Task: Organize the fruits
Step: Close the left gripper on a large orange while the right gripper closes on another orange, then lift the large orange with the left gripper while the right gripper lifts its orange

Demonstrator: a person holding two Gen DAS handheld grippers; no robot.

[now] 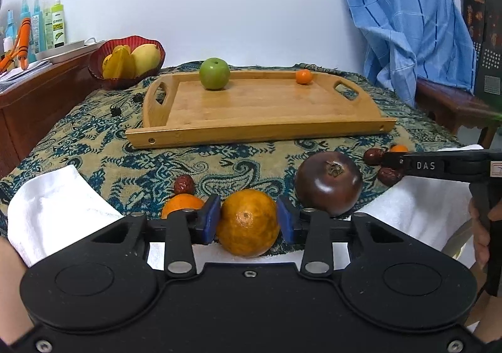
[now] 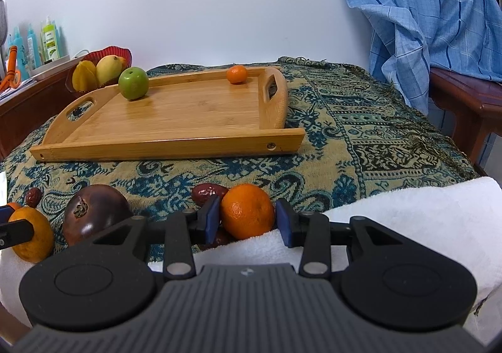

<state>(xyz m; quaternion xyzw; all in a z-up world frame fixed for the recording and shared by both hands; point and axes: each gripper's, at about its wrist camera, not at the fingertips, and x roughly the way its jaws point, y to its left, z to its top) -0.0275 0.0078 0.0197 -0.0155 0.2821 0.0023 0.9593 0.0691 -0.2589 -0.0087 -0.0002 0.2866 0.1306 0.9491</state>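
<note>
— Fruits were where, at that moment?

— Most lay at the near edge of the patterned cloth (image 2: 360,121), against a white towel (image 2: 408,212). I think the towel stopped them from rolling off. Only a green apple (image 1: 214,73) and a small orange (image 1: 303,76) stood on the wooden tray (image 1: 257,130), so the sorting looked barely begun.

— And the grippers?

— The left gripper (image 1: 248,219) was clenched on a large orange (image 1: 248,223); both blue pads touched its sides. The right gripper (image 2: 248,216) had a mandarin (image 2: 247,211) between its pads. The left pad touched it, but at the other pad I could not tell.

— Why both low?

— Round fruit slips, so a grip at the widest part seemed safest. A dark round fruit (image 2: 94,212) and red dates (image 2: 207,193) lay just beside them.
</note>
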